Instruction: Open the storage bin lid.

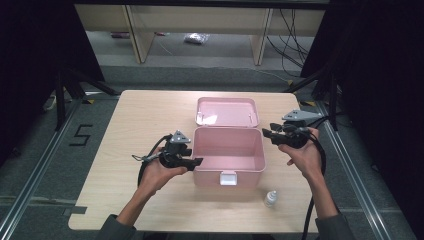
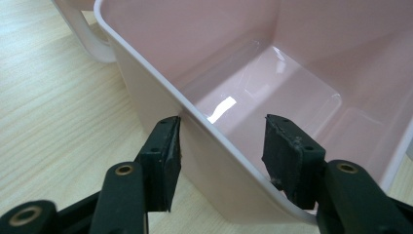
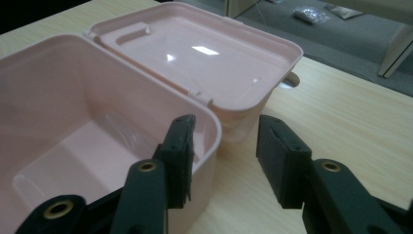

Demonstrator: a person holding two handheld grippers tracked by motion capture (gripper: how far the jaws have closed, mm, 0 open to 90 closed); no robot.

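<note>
open pink plastic box point(image 1: 228, 150) mid-table, lid back. left gripper point(image 2: 221, 148) jaws apart, straddling box's left wall, not clamped. right gripper point(image 3: 223, 146) open, empty, at right rear corner. judged step: bracing box; next: close left jaws on wall.

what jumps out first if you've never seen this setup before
The open pink box in the middle of the wooden table grabs the eye first, empty, with its lid folded back flat behind it. The left gripper straddles the box's left wall with open jaws, and the right gripper sits open at its right rear corner. A small white bottle stands near the front right.
</note>
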